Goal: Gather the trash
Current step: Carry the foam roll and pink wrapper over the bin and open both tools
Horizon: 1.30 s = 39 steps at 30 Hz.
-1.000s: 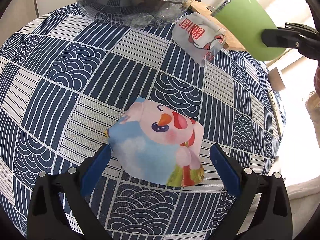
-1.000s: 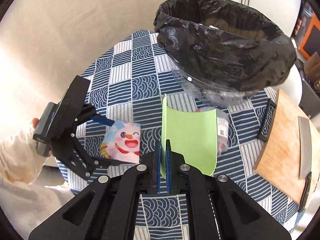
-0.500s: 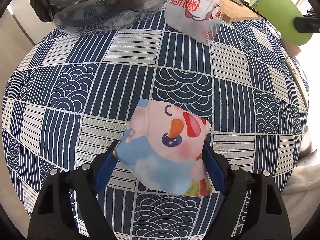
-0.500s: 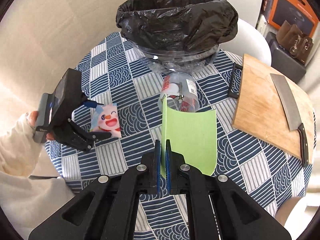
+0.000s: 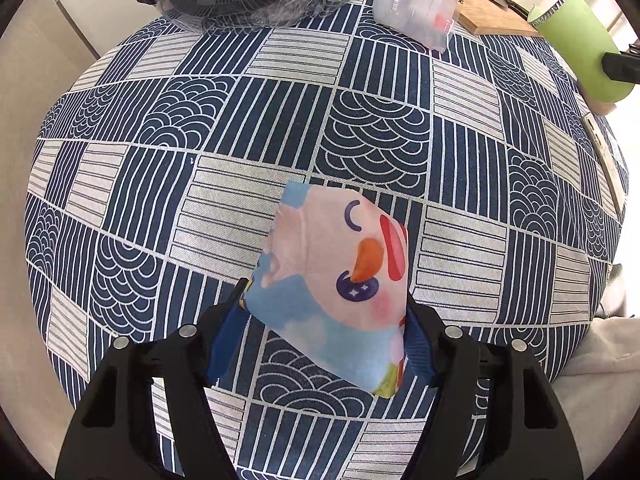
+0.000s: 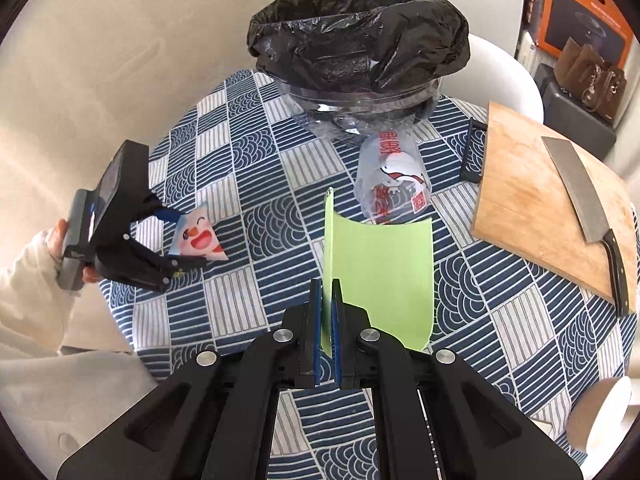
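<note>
Low in the left wrist frame, the left gripper (image 5: 324, 340) clamps a cartoon wrapper (image 5: 336, 280). The right gripper (image 6: 326, 316) pinches a green sheet (image 6: 384, 280) at center. Between them and the bin (image 6: 360, 52) at top lies a clear cup (image 6: 392, 180); a cutting board (image 6: 532, 200) with a knife (image 6: 580, 196) fills the right.

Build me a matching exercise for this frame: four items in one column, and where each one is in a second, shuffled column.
Items:
1. cartoon wrapper
2. green sheet
3. knife
4. plastic cup

Places:
A. lying on the cutting board
B. on its side on the tablecloth near the trash bin
C. between the fingers of the left gripper
D. clamped in the right gripper

Pairs: 1-C, 2-D, 3-A, 4-B
</note>
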Each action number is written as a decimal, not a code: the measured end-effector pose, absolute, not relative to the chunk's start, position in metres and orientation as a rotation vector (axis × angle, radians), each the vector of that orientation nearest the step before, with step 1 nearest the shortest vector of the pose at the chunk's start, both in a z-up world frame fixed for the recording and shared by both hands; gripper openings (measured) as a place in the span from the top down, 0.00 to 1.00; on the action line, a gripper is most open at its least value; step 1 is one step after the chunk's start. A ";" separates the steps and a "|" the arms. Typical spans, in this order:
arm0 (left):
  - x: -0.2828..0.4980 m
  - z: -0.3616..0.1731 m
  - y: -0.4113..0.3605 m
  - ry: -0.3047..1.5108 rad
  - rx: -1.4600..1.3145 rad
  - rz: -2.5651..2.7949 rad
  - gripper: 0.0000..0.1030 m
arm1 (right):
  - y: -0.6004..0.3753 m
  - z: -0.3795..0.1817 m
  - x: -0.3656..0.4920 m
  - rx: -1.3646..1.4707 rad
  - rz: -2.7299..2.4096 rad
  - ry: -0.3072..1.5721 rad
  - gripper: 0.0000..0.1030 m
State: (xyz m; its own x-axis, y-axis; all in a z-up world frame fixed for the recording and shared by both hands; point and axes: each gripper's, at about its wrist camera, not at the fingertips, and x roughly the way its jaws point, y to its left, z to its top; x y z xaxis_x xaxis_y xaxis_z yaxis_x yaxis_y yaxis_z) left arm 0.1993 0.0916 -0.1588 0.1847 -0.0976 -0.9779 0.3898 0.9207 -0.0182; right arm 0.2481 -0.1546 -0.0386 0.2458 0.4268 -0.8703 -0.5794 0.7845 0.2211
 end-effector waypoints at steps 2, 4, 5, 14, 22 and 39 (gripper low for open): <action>0.190 -0.152 0.098 1.335 0.252 -0.315 0.33 | -0.157 -0.040 0.243 -0.147 0.697 1.129 0.96; 0.180 -0.144 0.107 1.320 0.258 -0.275 0.33 | -0.159 -0.042 0.239 -0.132 0.705 1.125 0.96; 0.175 -0.140 0.111 1.316 0.252 -0.264 0.33 | -0.160 -0.043 0.237 -0.122 0.713 1.122 0.96; 0.147 -0.082 0.137 1.206 0.220 -0.133 0.33 | -0.156 -0.041 0.229 -0.046 0.765 1.053 0.96; 0.154 0.000 0.141 0.946 0.256 -0.100 0.33 | -0.142 0.029 0.230 0.014 0.757 0.844 0.96; 0.235 0.085 0.146 0.688 0.390 -0.271 0.33 | -0.110 0.148 0.274 0.101 0.742 0.627 0.96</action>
